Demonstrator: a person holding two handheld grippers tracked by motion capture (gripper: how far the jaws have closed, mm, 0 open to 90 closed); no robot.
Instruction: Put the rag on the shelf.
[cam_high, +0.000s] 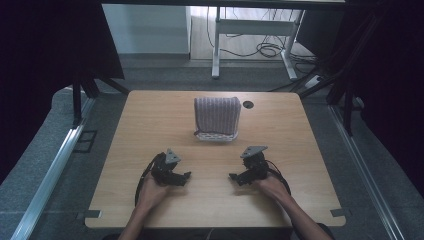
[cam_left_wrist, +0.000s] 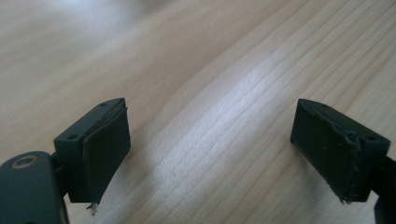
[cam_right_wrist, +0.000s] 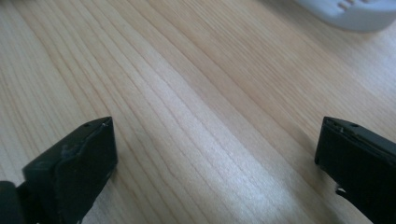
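I have both tools resting low on the near half of the tabletop (cam_high: 150, 120), the left tool (cam_high: 186, 176) and the right tool (cam_high: 233, 176) pointing inward at each other, each with its jaws spread wide and nothing between them — in the gripper views there is bare wood grain between the black pads (cam_left_wrist: 106, 149).

The thing nearest to me is a folded purple knit cloth (cam_high: 217, 114) draped over a low white basket (cam_high: 216, 136), sitting at the middle of the tabletop toward the far side, well apart from both tools. A pale corner of that basket (cam_right_wrist: 355, 13) peeks in at the top of the right gripper view.

I judge this as the start: nothing grasped, the reach not yet begun. The next move calls for carrying a tool forward to the cloth and closing on an edge (the near hem looks easiest to reach). The cloth's ribs run near-to-far; its long axis I cannot tell — it looks almost square from above.
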